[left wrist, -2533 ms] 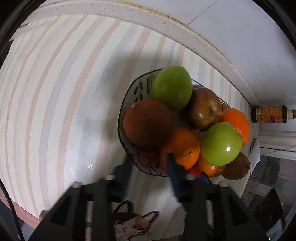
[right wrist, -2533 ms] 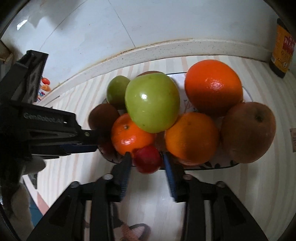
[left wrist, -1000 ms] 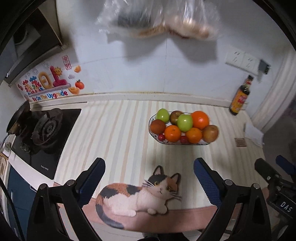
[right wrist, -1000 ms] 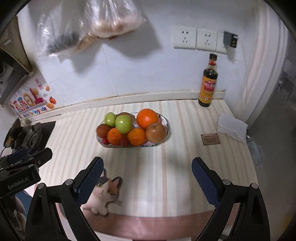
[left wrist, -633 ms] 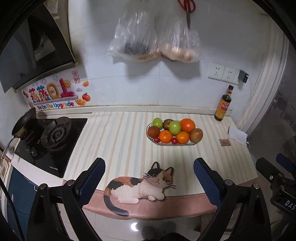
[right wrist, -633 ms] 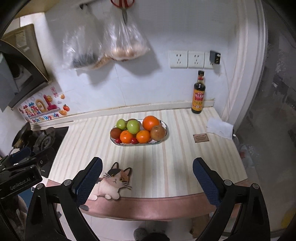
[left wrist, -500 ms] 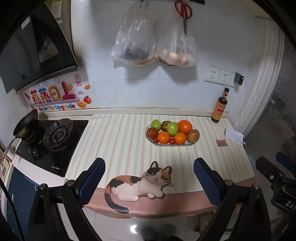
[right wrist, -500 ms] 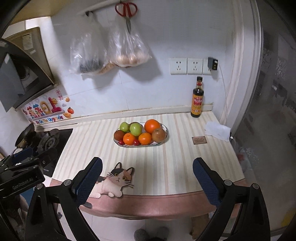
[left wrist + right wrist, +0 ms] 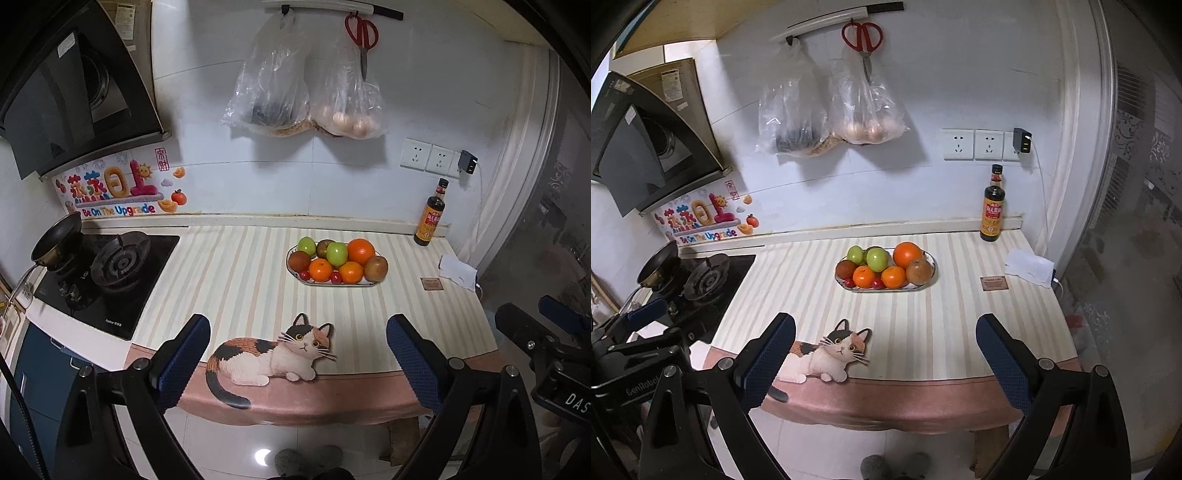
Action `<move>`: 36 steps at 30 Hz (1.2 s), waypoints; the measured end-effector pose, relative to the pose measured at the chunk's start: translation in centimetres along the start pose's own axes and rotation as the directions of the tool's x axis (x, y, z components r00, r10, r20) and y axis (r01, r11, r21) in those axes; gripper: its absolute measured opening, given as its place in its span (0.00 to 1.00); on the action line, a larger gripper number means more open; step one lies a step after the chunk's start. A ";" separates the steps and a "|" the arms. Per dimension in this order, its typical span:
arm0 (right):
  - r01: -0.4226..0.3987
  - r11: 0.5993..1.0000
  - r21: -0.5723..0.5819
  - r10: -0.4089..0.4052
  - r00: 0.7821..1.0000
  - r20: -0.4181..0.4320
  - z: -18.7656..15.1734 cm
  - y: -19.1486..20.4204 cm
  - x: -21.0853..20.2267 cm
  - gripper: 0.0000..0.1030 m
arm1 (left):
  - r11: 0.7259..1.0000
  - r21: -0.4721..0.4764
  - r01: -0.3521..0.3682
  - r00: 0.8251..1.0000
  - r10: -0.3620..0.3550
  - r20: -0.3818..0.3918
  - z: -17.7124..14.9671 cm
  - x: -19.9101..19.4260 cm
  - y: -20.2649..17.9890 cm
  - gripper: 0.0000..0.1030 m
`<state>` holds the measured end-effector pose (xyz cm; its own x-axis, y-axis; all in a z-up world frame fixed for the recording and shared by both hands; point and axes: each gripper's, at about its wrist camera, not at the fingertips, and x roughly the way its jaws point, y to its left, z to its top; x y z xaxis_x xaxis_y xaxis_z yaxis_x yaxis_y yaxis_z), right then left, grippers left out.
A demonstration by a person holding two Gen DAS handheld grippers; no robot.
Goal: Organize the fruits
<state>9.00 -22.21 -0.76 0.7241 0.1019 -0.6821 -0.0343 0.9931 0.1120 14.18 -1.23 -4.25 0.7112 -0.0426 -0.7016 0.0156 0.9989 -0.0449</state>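
Note:
An oval white plate point(image 9: 364, 284) point(image 9: 930, 274) on the striped counter holds piled fruit: green apples point(image 9: 337, 254) point(image 9: 877, 259), oranges point(image 9: 361, 251) point(image 9: 907, 254), brown pears point(image 9: 376, 268) point(image 9: 918, 270) and small red fruits point(image 9: 335, 277) point(image 9: 877, 283). My left gripper point(image 9: 297, 354) is wide open and empty, held off the counter's front edge, far from the plate. My right gripper point(image 9: 884, 350) is likewise wide open and empty, back from the counter. Each gripper shows at the edge of the other's view.
A cat-shaped mat point(image 9: 273, 356) point(image 9: 827, 354) lies at the counter's front edge. A gas hob point(image 9: 110, 273) with a pan point(image 9: 55, 240) is at the left. A sauce bottle point(image 9: 993, 206), a folded cloth point(image 9: 1028, 266) and a small card point(image 9: 993, 283) are at the right. Bags point(image 9: 827, 122) and scissors hang on the wall.
Both grippers have let go of the small red fruits by the plate, opened wide and pulled far back from the counter. The fruit stays on the plate.

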 end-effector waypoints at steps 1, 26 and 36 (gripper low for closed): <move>-0.004 1.000 -0.001 0.004 1.000 -0.001 0.1 -0.1 0.1 0.97 | 1.000 0.000 0.002 1.000 -0.002 0.001 0.0 0.1 0.0 0.95; 0.062 0.998 -0.002 -0.062 0.994 -0.090 5.8 -3.0 14.0 0.98 | 0.997 0.016 -0.078 0.993 0.079 -0.083 6.1 11.4 -0.9 1.00; 0.077 0.997 0.005 -0.076 0.990 -0.115 6.4 -3.5 16.2 0.98 | 0.997 0.030 -0.071 0.991 0.074 -0.112 6.4 13.3 -1.8 1.00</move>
<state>25.23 -24.41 -7.56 0.6408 0.0319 -0.7670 0.0253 0.9977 0.0626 28.09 -3.41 -8.98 0.6272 0.0296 -0.7783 -0.0142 0.9995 0.0266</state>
